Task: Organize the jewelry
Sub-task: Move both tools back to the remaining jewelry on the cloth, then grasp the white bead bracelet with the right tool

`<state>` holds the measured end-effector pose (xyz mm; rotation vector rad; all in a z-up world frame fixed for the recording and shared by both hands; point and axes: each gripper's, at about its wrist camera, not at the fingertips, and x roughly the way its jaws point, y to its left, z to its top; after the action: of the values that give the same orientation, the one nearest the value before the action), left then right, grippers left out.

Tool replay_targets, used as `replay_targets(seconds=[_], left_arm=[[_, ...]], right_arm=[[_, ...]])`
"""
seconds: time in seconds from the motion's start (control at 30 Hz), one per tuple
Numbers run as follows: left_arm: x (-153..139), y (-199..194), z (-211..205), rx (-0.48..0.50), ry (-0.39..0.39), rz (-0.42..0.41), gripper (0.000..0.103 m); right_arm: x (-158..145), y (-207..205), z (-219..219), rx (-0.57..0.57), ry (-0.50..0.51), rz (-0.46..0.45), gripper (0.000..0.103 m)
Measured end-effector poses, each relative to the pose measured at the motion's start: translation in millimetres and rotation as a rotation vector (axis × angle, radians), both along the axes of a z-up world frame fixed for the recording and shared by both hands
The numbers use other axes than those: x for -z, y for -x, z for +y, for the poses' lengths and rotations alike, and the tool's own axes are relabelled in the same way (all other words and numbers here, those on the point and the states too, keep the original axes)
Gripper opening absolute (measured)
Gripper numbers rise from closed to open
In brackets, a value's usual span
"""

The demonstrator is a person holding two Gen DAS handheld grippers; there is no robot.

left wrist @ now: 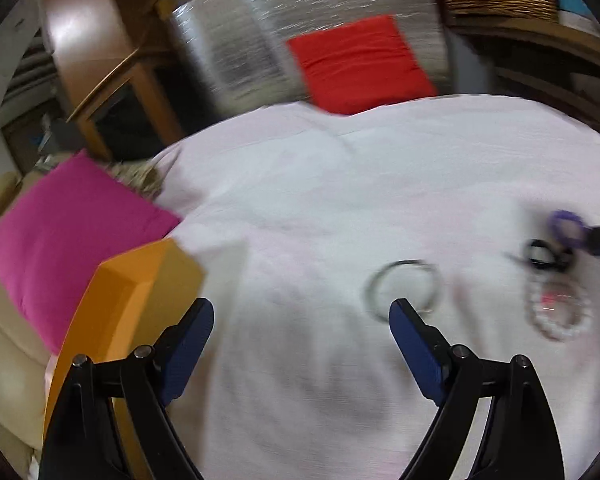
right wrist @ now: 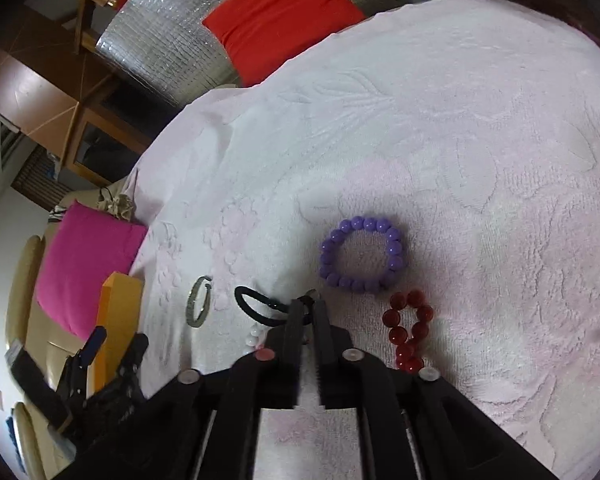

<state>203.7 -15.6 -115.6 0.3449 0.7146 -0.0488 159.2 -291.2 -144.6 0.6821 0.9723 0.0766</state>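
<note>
- White embossed bedspread served as the work surface; pink cushion and orange box at its left edge, red cushion behind.
- Jewelry lay loose on the cloth: purple bead bracelet, red bead bracelet just beside it, metal bangle to the left, white bead bracelet near the black hair tie.
- Right gripper sat low over the hair tie, jaws narrow; whether they pinched the band, I could not tell.
- Left gripper hung empty, jaws wide apart, bangle just past its right finger.
- Judged step: picking the first piece, nothing boxed yet.
- Next move likely needs a firm pinch on the thin band, then a carry to the orange box.
</note>
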Motion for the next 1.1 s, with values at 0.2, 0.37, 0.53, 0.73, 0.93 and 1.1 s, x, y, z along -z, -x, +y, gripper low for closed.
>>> replay_targets(seconds=[0.2,0.37,0.53,0.73,0.93,1.1], left_arm=[[11,-20,28,-0.031,0.137,0.117,0.090],[12,-16,7,0.043,0.164,0.125,0.090],[20,-13,-13,0.094,0.142,0.155,0.090],[30,-19,-25,0.120,0.133,0.191,0.090],[34,-26,-32,0.120,0.126,0.176,0.090],[44,-37,-32,0.097,0.143,0.210,0.089]], right_arm=[[1,4,8,-0.046,0.017,0.001,0.043],[19,1,11,-0.053,-0.003,0.085,0.034],[21,-1,18,-0.057,0.042,0.089,0.035],[18,-2,29,-0.083,0.138,0.072,0.013],[8,4,36,-0.094,0.196,0.021,0.009],[-9,12,35,-0.095,0.192,-0.062,0.009]])
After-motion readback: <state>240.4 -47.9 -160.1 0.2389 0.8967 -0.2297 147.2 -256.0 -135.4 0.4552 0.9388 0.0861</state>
